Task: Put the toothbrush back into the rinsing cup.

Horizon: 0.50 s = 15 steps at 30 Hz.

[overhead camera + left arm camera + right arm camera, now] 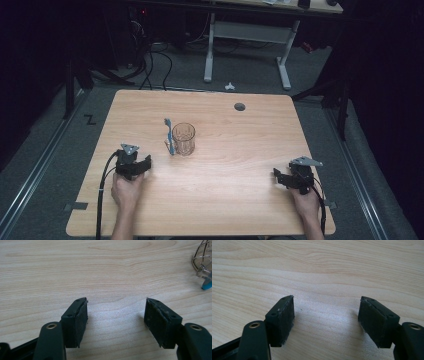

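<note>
A: Hand poses, high view. Left hand (126,192) enters from the bottom edge, lower left of the frame, forearm about vertical in the picture. It holds the left gripper (142,167) low over the worktop (240,200), jaws aimed toward the upper right of the frame. A grey plate sits on top; a cable trails down to the bottom edge.

B: Right side?

A: Right hand (306,204) enters at the lower right. The right gripper (278,177) is also low over the worktop, jaws aimed left and a little up in the frame, with a grey plate on top.

B: Jaw states?

A: Left gripper view: both jaws stand wide apart, with bare wood between the pads (80,323). Nothing held. Right gripper view: the same, jaws spread, with wood grain alone between the pads (287,317). Nothing held.

B: Where are the things?

A: The glass (183,138) stands upright just left of frame centre in the high view. The toothbrush (169,136) lies on the worktop just left of the glass, head toward the top of the frame; whether they touch I cannot tell. Both lie up and right of the left gripper, near but apart. They are well apart from the right gripper, up and to its left.

B: Seen from the left gripper?

A: Yes. Glass (203,258) at the upper right edge, and a blue toothbrush end (207,285) just below it.
</note>
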### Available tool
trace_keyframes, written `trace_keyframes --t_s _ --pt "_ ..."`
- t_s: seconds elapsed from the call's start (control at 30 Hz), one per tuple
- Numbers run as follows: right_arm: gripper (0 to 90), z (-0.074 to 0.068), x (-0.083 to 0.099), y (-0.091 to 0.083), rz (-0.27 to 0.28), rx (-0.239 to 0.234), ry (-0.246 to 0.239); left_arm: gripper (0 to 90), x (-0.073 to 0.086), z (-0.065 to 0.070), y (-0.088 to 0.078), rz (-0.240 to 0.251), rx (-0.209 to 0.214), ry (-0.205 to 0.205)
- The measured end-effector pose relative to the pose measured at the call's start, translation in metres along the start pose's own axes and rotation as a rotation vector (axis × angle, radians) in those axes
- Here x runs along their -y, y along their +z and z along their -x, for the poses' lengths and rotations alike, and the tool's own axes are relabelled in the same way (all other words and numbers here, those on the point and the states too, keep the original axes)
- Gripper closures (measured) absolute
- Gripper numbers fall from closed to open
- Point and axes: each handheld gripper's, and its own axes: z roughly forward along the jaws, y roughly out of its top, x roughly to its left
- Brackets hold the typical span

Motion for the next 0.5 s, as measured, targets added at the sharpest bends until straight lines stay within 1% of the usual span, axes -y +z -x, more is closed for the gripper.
trace_keyframes --t_s 0.33,0.5 --pt "29.6 0.0001 0.0000 0.0000 0.001 0.000 -0.001 34.7 0.0000 -0.0005 0.0001 -0.001 -0.001 -0.005" --pt "29.6 0.0000 0.0000 0.0000 0.000 0.000 0.000 32.7 -0.0001 -0.0012 0.0002 -0.001 0.011 -0.007"
